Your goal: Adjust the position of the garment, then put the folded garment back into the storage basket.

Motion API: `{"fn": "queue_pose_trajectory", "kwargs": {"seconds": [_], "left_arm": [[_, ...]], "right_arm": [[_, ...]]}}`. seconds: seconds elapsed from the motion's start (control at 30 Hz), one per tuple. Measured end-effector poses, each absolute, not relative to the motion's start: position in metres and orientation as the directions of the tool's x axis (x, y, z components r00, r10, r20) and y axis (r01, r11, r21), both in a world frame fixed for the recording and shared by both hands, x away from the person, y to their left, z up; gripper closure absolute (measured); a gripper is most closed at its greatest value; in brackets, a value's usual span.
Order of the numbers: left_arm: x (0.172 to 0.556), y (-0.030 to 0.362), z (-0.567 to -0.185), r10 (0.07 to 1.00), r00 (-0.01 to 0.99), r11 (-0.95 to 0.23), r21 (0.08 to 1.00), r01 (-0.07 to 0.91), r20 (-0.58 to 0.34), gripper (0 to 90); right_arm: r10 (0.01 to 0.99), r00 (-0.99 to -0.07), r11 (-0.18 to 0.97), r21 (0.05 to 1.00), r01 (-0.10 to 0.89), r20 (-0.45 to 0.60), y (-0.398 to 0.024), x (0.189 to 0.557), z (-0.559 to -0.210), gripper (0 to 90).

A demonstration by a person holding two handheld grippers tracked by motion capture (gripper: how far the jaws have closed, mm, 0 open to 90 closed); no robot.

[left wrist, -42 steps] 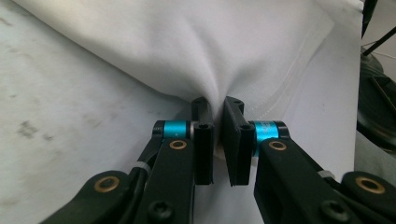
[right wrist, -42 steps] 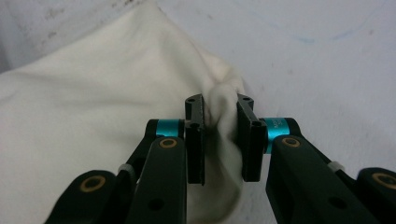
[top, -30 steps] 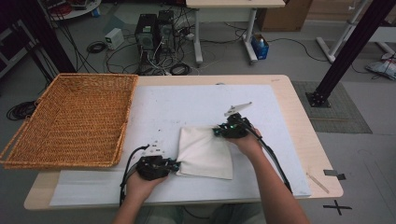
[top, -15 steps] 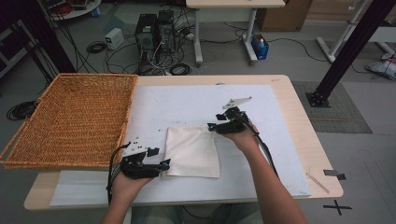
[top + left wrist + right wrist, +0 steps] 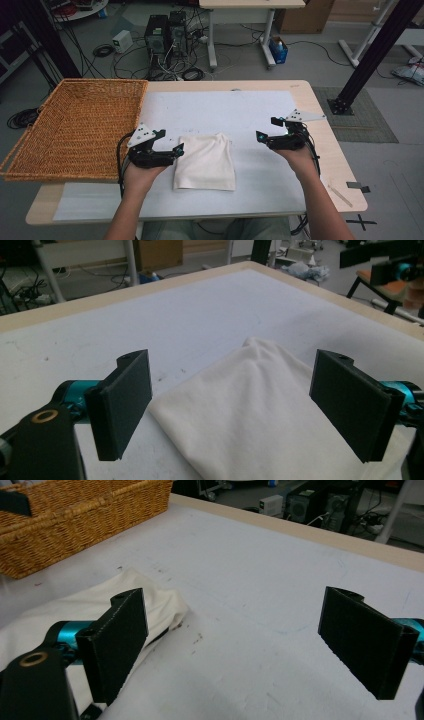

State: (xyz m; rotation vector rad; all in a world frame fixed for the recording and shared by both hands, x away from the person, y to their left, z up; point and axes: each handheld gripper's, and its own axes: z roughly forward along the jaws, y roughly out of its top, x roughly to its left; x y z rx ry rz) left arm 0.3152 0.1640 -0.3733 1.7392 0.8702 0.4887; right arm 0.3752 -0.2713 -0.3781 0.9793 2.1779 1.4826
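Cloth (image 5: pixel 206 161) now lies folded flat on the counter (image 5: pixel 260 107) beside the basket (image 5: pixel 75 125); my left gripper (image 5: pixel 176 150) and right gripper (image 5: pixel 261 136) have just opened wide, let go and pulled clear, so I reckon this fold is done.

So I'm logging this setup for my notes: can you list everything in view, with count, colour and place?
cloth: one, cream, folded, lying on the mat between the tongs
mat: one, white, covering the tabletop
table: one, light wood
basket: one, woven, tan, at the table's left end
computer towers: two, black, on the floor beyond the table
desk: one, white-legged, behind them
left tongs: black, jaws just opened, at the cloth's left edge
right tongs: black, jaws just opened, right of the cloth
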Motion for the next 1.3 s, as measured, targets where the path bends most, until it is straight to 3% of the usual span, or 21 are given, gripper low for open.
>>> {"fn": "queue_pose_trajectory", "kwargs": {"seconds": [0.37,0.63,0.97,1.3], "left_arm": [[0.327,0.159,-0.375,0.743,0.660,-0.170,0.921,0.351,-0.114,15.1],[0.331,0.154,-0.399,0.746,0.648,-0.185,0.887,0.423,-0.153,15.0],[0.349,0.143,-0.440,0.756,0.601,-0.202,0.781,0.591,-0.260,15.0],[0.347,0.134,-0.454,0.749,0.588,-0.183,0.759,0.625,-0.304,14.4]], "right_arm": [[0.679,-0.728,0.249,0.903,0.349,0.094,-0.279,0.366,-0.387,12.3],[0.667,-0.741,0.283,0.892,0.352,0.080,-0.272,0.366,-0.390,12.3],[0.668,-0.740,0.300,0.884,0.360,0.074,-0.274,0.358,-0.398,12.3],[0.683,-0.725,0.285,0.885,0.369,0.082,-0.285,0.355,-0.403,12.3]]}}
